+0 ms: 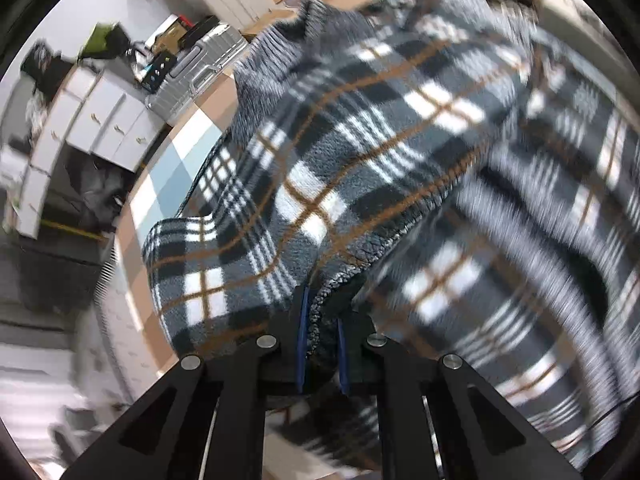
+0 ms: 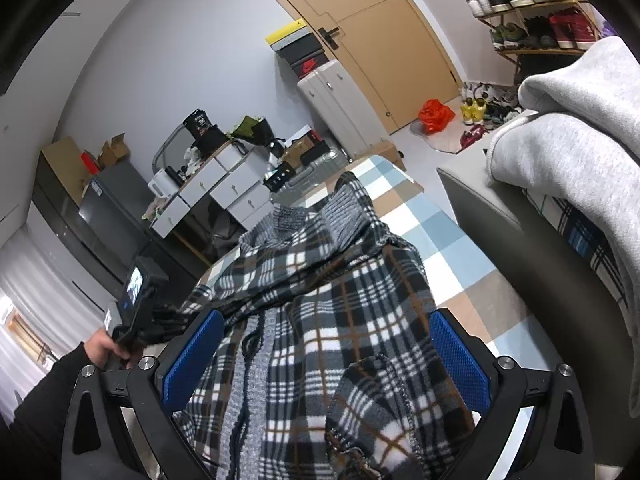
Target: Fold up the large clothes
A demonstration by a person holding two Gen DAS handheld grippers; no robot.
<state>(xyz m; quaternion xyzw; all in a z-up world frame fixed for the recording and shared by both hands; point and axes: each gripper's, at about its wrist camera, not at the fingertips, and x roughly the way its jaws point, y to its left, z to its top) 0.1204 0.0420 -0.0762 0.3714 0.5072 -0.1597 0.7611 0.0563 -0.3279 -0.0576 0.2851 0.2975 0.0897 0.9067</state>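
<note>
One plaid jacket (image 2: 320, 300) heaped on checked bed cover (image 2: 440, 232). Left gripper (image 1: 322, 344) clenched on jacket's stitched edge. Right gripper (image 2: 324, 360) spread wide above jacket, gripping nothing. Bare cover right of jacket; two suitcases beyond.

Plaid fleece garment (image 2: 320, 300): black, white and grey check with brown lines, grey ribbed knit collar and trim. Rumpled, partly bunched, lying spread across a blue-and-tan checkered surface.
</note>
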